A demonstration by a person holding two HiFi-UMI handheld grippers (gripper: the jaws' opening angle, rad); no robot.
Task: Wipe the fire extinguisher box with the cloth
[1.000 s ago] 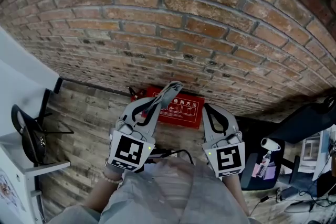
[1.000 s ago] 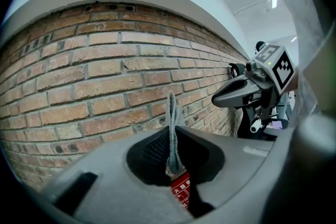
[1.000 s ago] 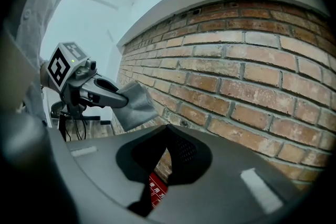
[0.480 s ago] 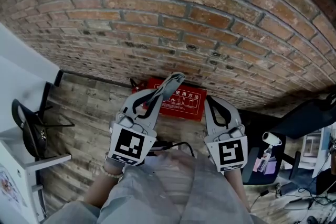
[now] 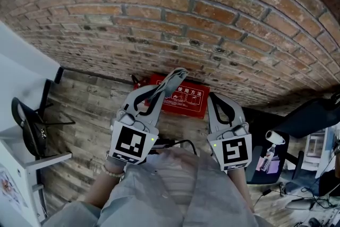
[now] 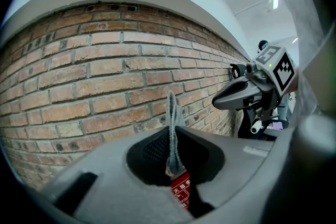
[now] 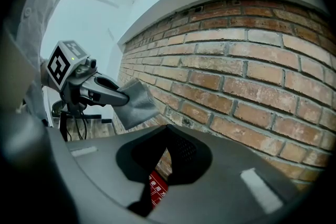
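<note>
Now | left gripper (image 6: 171,139) clamped on grey cloth (image 6: 171,113) | right gripper (image 7: 167,128) closed, empty | fire extinguisher box (image 5: 187,101) untouched | risk: edge-only pinch, cloth could slip out while wiping

Right tool (image 7: 164,162) looks closed; left tool (image 7: 124,98) pinches the cloth (image 7: 138,103).

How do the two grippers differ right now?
The left gripper is shut on the grey cloth; the right gripper is shut on nothing. Head view: the left gripper's cloth overlaps the fire extinguisher box; the right gripper's tip sits at its right edge. Both point toward the brick wall.
</note>
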